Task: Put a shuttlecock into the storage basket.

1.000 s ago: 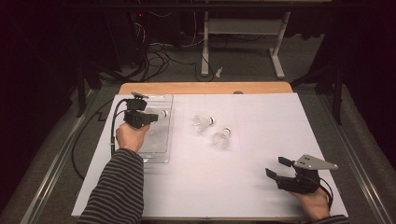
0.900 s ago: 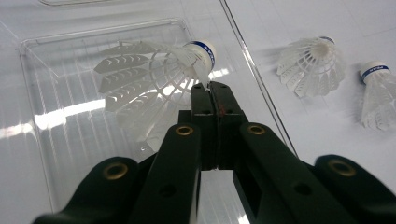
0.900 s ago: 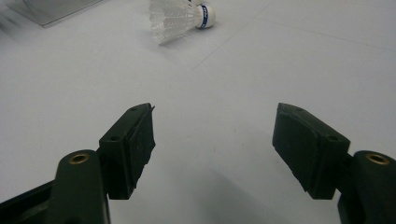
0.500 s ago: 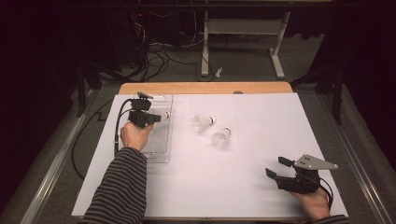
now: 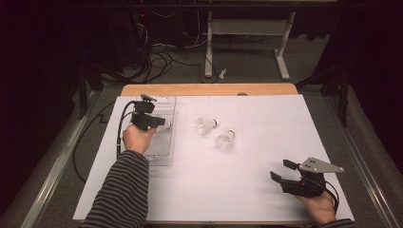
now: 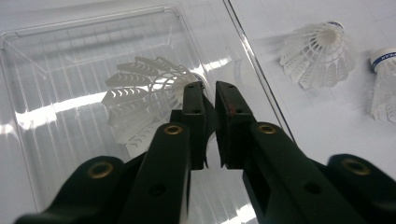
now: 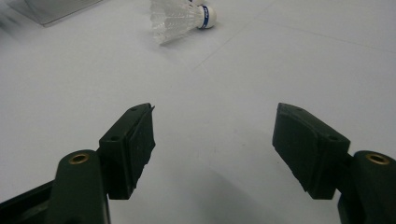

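Shuttlecock [image 6: 140, 100] in clear tray [image 6: 56, 70]

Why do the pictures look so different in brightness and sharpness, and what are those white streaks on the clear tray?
High view: the white table is brightly lit, the room behind nearly black. Left gripper view: the streaks are lamp glare on the tray; the shuttlecock in it looks sharp, the claw dark. Right gripper view: the claw casts a soft shadow, and the far corner is blurred.

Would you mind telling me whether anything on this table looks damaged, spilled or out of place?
Nothing stands out. One shuttlecock lies in the clear tray by the left gripper; two more shuttlecocks lie intact on the white sheet.
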Motion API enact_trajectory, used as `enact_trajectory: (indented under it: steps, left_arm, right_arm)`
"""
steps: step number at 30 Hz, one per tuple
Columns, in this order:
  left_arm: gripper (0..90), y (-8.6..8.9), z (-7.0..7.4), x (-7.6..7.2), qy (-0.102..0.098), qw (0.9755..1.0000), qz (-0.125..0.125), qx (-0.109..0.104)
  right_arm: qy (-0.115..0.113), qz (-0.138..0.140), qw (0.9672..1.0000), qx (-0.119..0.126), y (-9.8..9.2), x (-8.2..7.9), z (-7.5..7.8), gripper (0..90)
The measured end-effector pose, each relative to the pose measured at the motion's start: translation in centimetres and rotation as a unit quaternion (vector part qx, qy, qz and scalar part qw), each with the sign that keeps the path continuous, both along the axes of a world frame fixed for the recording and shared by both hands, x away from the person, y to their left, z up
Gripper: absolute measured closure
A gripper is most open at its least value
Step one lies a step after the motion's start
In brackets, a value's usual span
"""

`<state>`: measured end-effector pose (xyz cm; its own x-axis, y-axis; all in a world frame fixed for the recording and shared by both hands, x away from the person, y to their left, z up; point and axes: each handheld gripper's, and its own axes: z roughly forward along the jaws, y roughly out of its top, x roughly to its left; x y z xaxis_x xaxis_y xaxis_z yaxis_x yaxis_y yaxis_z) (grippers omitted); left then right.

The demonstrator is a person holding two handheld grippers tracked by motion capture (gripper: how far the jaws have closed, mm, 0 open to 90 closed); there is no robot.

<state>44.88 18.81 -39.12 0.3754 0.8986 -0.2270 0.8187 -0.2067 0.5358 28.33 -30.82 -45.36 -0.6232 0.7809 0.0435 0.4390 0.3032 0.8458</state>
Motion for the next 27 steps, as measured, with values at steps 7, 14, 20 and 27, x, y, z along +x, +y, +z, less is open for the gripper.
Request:
enact_trajectory:
  steps: [7, 14, 20, 27]
  left_arm:
    - [65.9, 0.0, 0.7, -0.7, 0.000, 1.0000, -0.007, -0.001]
    - [55.8, -0.3, 1.2, -1.4, -0.006, 0.9999, -0.012, 0.000]
    - [51.2, -0.4, 1.6, -2.3, -0.024, 0.9996, -0.013, -0.004]
    - [44.6, -0.5, 1.7, -3.4, -0.036, 0.9992, -0.019, -0.001]
  right_arm:
    - [0.000, 0.000, 1.0000, 0.000, 0.0, 0.0, 0.0, 30.0]
    - [0.000, -0.002, 1.0000, 0.000, 0.0, 0.0, 0.0, 30.0]
    - [0.000, -0.002, 1.0000, 0.001, 0.0, 0.0, 0.0, 30.0]
    - [-0.002, -0.004, 1.0000, 0.001, -0.1, 0.0, 0.0, 30.0]
